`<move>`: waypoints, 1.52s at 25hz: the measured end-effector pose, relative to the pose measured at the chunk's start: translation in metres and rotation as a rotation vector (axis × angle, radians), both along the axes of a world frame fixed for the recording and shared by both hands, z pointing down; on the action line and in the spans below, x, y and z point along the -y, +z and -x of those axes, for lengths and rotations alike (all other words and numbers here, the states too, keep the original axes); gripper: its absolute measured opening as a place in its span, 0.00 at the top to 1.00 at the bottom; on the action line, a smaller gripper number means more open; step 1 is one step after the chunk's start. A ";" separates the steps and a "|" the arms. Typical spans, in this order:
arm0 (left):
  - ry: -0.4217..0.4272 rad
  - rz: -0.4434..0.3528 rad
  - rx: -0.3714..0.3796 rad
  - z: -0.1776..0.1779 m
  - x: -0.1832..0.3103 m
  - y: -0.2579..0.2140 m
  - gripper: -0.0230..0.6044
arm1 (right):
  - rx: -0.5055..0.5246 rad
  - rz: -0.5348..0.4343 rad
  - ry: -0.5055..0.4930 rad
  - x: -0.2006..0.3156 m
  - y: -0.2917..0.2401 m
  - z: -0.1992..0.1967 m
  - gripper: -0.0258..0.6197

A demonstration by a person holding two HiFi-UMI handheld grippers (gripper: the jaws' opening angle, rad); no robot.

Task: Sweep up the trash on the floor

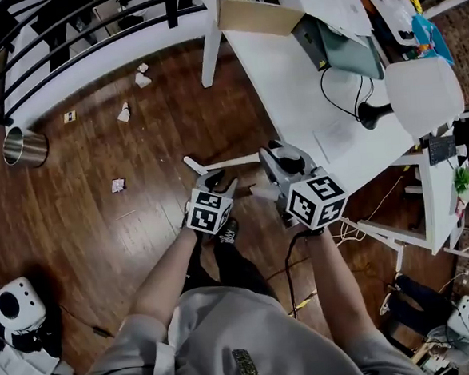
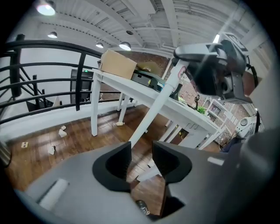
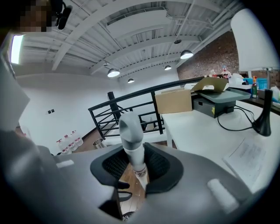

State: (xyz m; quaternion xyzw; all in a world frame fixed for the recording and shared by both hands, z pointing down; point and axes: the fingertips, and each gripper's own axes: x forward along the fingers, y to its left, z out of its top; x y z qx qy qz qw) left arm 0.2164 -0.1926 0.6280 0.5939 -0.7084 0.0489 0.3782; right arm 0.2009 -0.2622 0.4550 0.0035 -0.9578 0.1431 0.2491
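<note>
The trash is crumpled white paper scraps (image 1: 123,113) lying loose on the dark brown wooden plank floor (image 1: 77,234) in the upper left of the head view. Two lie close together near the top, one sits just below them to the left, and a fourth lies apart toward the frame's middle left. A small pale square tag (image 1: 69,116) lies to the left of the scraps. A round shiny steel bin (image 1: 23,147) stands upright at the left edge. All of the scraps are well apart from both claws.

In the middle of the frame runs a long white pole handle with a grey end cap (image 3: 131,140). The right claw (image 3: 136,168) is clamped on it just below the cap, with both dark pads against the shaft. The left claw (image 2: 141,159) sits lower and to the left, its jaws standing moderately apart and gripping nothing. Through the gap show floor boards and a bit of white bar beyond.

A white tabletop (image 1: 292,90) fills the upper right and carries an open brown cardboard box (image 1: 253,15). A black metal railing (image 1: 48,43) curves across the top left corner.
</note>
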 end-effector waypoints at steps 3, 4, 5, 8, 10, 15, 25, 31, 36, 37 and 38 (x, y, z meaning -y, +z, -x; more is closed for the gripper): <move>-0.013 0.004 0.023 0.004 -0.002 0.009 0.68 | 0.016 -0.013 -0.022 -0.012 -0.012 0.010 0.81; -0.014 0.004 0.029 0.005 -0.002 0.011 0.66 | 0.025 -0.016 -0.034 -0.017 -0.018 0.014 0.81; -0.013 0.007 0.032 0.005 -0.001 0.012 0.65 | 0.034 -0.016 -0.046 -0.022 -0.024 0.017 0.81; -0.010 0.009 0.035 0.002 -0.003 0.011 0.62 | 0.057 -0.005 -0.088 -0.038 -0.044 0.020 0.81; -0.018 0.000 0.040 0.003 -0.005 0.009 0.62 | 0.069 0.009 -0.113 -0.049 -0.058 0.020 0.81; -0.024 -0.044 0.073 0.009 -0.017 -0.007 0.70 | 0.116 0.052 -0.160 -0.070 -0.088 0.019 0.81; -0.123 -0.019 0.131 0.043 -0.087 -0.019 0.74 | 0.163 0.071 -0.343 -0.131 -0.103 0.041 0.81; -0.233 0.012 0.177 0.071 -0.150 -0.035 0.74 | 0.191 0.095 -0.507 -0.190 -0.115 0.062 0.81; -0.338 0.045 0.194 0.098 -0.205 -0.039 0.74 | 0.207 0.115 -0.663 -0.238 -0.116 0.083 0.81; -0.355 0.053 0.192 0.103 -0.216 -0.038 0.74 | 0.204 0.116 -0.695 -0.249 -0.115 0.087 0.81; -0.369 0.062 0.189 0.107 -0.228 -0.038 0.74 | 0.201 0.116 -0.726 -0.259 -0.114 0.092 0.81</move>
